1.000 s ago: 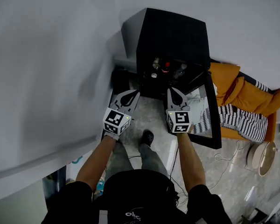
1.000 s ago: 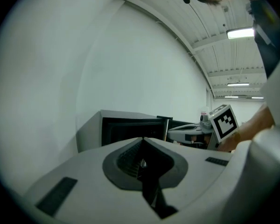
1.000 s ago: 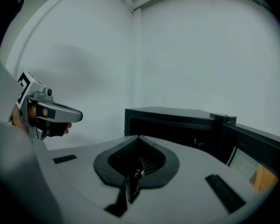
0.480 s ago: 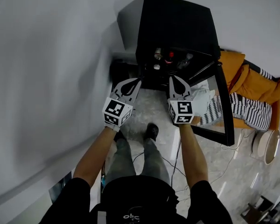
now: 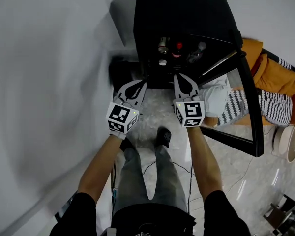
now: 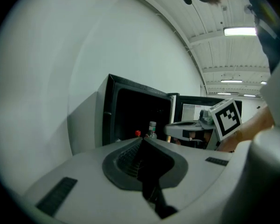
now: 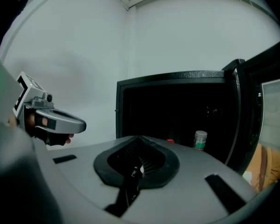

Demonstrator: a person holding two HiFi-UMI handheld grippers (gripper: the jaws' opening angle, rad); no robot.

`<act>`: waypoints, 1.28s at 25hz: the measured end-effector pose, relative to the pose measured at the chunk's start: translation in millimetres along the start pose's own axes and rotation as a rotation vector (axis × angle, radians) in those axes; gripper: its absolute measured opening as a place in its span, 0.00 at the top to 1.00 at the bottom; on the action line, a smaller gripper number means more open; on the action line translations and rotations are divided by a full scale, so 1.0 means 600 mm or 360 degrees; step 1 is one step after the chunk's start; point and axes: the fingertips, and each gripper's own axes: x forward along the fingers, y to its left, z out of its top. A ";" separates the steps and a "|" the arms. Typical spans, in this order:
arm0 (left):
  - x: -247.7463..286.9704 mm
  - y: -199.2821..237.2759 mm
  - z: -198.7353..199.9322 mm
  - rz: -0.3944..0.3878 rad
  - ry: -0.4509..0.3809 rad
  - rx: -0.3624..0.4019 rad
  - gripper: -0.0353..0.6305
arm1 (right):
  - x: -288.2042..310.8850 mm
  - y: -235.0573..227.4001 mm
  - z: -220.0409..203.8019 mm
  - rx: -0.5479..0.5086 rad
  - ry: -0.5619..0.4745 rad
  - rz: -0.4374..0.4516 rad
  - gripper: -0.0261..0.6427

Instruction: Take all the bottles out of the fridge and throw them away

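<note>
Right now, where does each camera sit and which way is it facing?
Head view: on the person's head, looking steeply down at the open fridge; shows forearms, legs, left claw and right claw.
Left gripper view: on the left claw, looking along its shut jaws into the fridge; right claw at right.
Right gripper view: on the right claw, facing the fridge; left claw at left.
Shared: both gripper views see the red-capped bottle.

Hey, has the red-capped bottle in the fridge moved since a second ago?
No. The red-capped bottle stands where it did in the fridge, between the metal-topped bottle and the clear bottle; only the camera shifted.
</note>
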 end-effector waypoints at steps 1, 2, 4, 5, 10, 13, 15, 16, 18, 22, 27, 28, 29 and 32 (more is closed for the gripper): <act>0.008 0.001 -0.013 -0.0005 0.0001 0.0004 0.94 | 0.006 -0.001 -0.017 -0.0001 0.0000 -0.0004 0.96; 0.016 0.003 -0.027 -0.0010 0.0001 0.0007 0.94 | 0.012 -0.004 -0.034 -0.0004 0.0001 -0.0010 0.96; 0.033 0.005 -0.055 -0.0016 0.0004 0.0013 0.94 | 0.022 -0.010 -0.071 -0.0008 0.0008 -0.0031 0.95; 0.040 0.007 -0.069 -0.0018 0.0006 0.0013 0.94 | 0.026 -0.012 -0.091 -0.0005 0.0015 -0.0040 0.95; 0.069 0.010 -0.134 -0.0027 0.0018 0.0002 0.94 | 0.040 -0.020 -0.174 0.0037 0.0066 -0.0064 0.95; 0.079 0.015 -0.163 -0.0028 0.0022 -0.0019 0.94 | 0.044 -0.015 -0.209 0.0028 0.0106 -0.0055 0.95; 0.085 0.020 -0.174 -0.0020 0.0016 -0.0030 0.94 | 0.052 -0.012 -0.227 -0.0003 0.0131 -0.0047 0.95; 0.088 0.022 -0.178 -0.0016 0.0012 -0.0034 0.94 | 0.057 -0.012 -0.234 -0.0017 0.0139 -0.0048 0.95; 0.093 0.027 -0.184 -0.0009 0.0007 -0.0042 0.94 | 0.068 -0.014 -0.242 -0.0029 0.0139 -0.0064 0.95; 0.093 0.037 -0.190 0.0002 0.0007 -0.0064 0.94 | 0.104 -0.019 -0.244 -0.0007 0.0110 -0.0129 0.93; 0.080 0.059 -0.191 0.0010 0.0004 -0.0050 0.94 | 0.172 -0.023 -0.256 0.0049 0.0139 -0.0200 0.71; 0.077 0.067 -0.192 0.0015 0.0008 -0.0046 0.94 | 0.186 -0.025 -0.258 0.0064 0.0145 -0.0226 0.68; 0.074 0.075 -0.193 0.0020 0.0011 -0.0043 0.94 | 0.201 -0.027 -0.261 0.0079 0.0155 -0.0252 0.65; 0.063 0.099 -0.188 0.0025 0.0001 -0.0040 0.94 | 0.241 -0.029 -0.275 0.0112 0.0199 -0.0308 0.57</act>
